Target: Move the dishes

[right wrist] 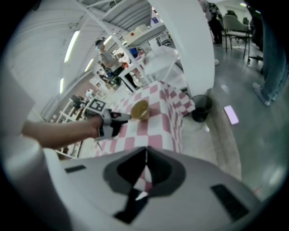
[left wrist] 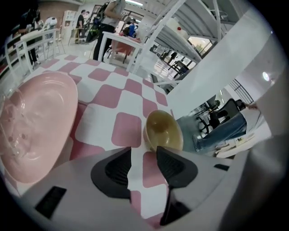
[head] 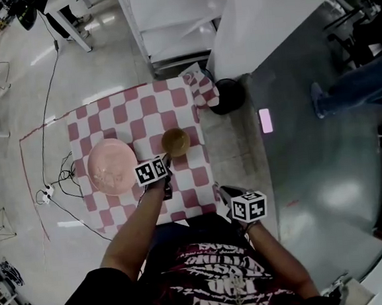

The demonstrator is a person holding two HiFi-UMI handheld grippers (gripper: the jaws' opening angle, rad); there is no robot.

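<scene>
A pink plate (head: 112,165) lies on the left half of the small table with a red-and-white checked cloth (head: 141,113). To its right stands a tan bowl (head: 175,142), upright. My left gripper (head: 166,160) hovers just in front of the bowl; in the left gripper view it (left wrist: 143,153) is open, with nothing between its jaws, the bowl (left wrist: 163,131) a little ahead and the plate (left wrist: 36,126) to the left. My right gripper (head: 224,192) hangs off the table's near right corner; the right gripper view shows it (right wrist: 145,153) shut and empty, the bowl (right wrist: 140,109) far ahead.
A black bin (head: 229,95) stands on the floor by the table's far right corner. Behind the table are a white rack (head: 173,24) and a large white panel (head: 271,8). A lit phone (head: 265,120) lies on the floor; a person's legs (head: 352,91) stand right. Cables (head: 60,180) trail left.
</scene>
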